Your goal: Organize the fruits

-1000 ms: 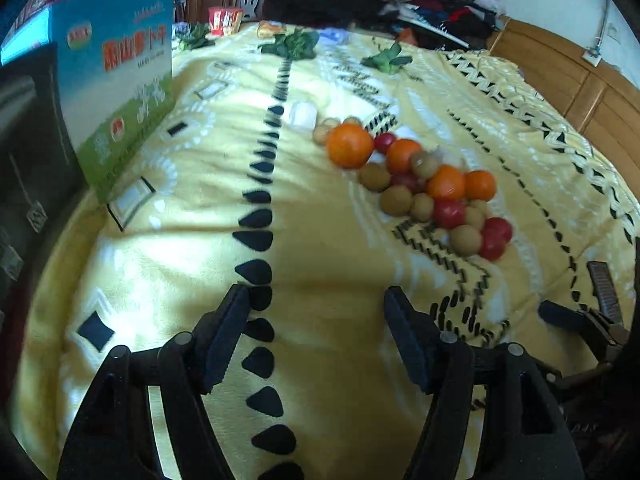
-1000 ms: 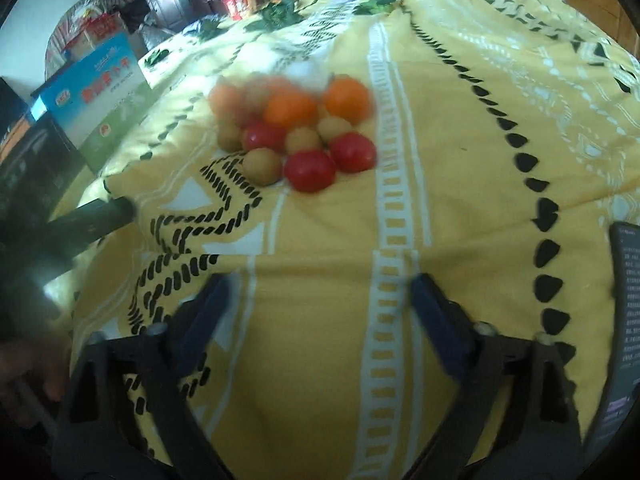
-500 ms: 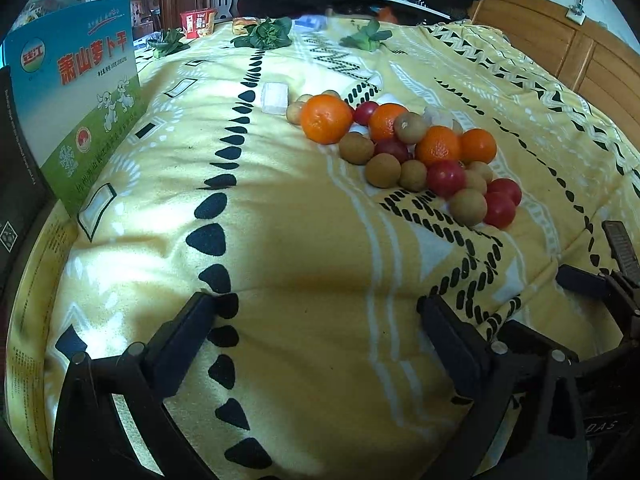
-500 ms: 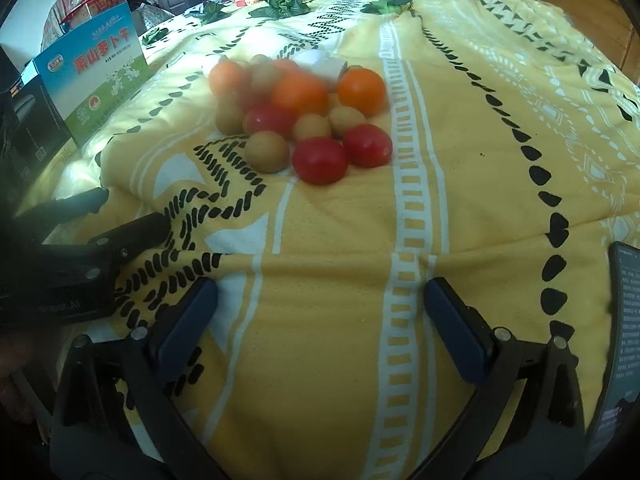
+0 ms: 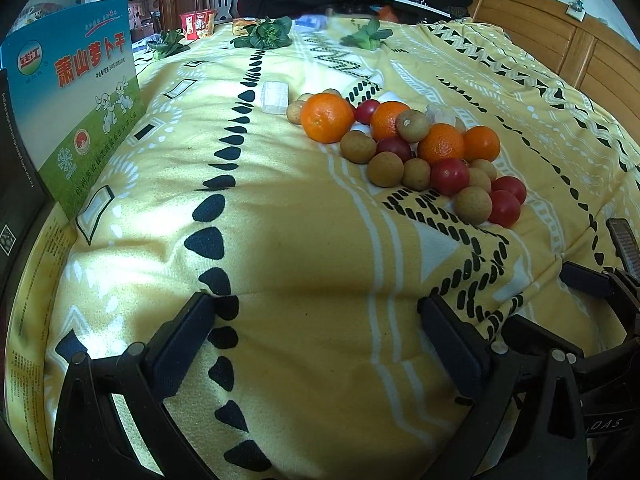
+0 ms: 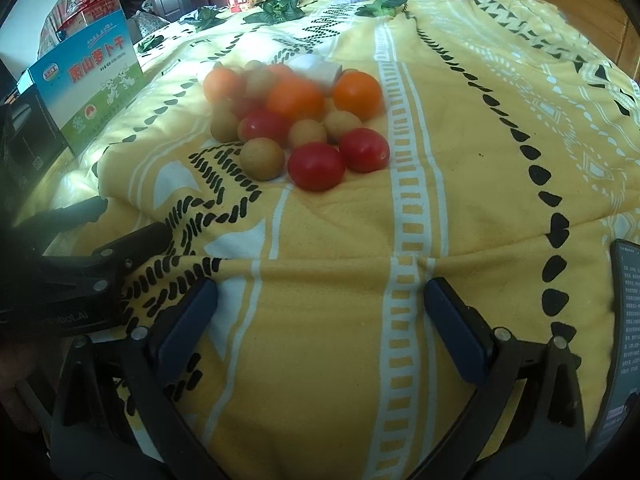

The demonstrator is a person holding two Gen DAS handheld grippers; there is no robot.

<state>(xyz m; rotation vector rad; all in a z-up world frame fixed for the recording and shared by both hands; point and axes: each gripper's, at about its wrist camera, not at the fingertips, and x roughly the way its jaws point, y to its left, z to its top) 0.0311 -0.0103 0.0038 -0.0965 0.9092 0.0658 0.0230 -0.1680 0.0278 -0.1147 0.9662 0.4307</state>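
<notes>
A yellow patterned blanket (image 5: 304,216) fills both views. One blue-green box (image 5: 76,120) stands at upper left. The fruit pile (image 5: 404,148) sits upper centre: four oranges (image 5: 327,117), at least five red tomatoes (image 6: 316,166), several brown round fruits (image 5: 385,169). Left gripper (image 5: 320,344) and right gripper (image 6: 320,320) both gape wide, empty, low in frame.

Sunlit yellow patterned blanket (image 5: 304,240) beside a wooden headboard (image 5: 560,44).
</notes>
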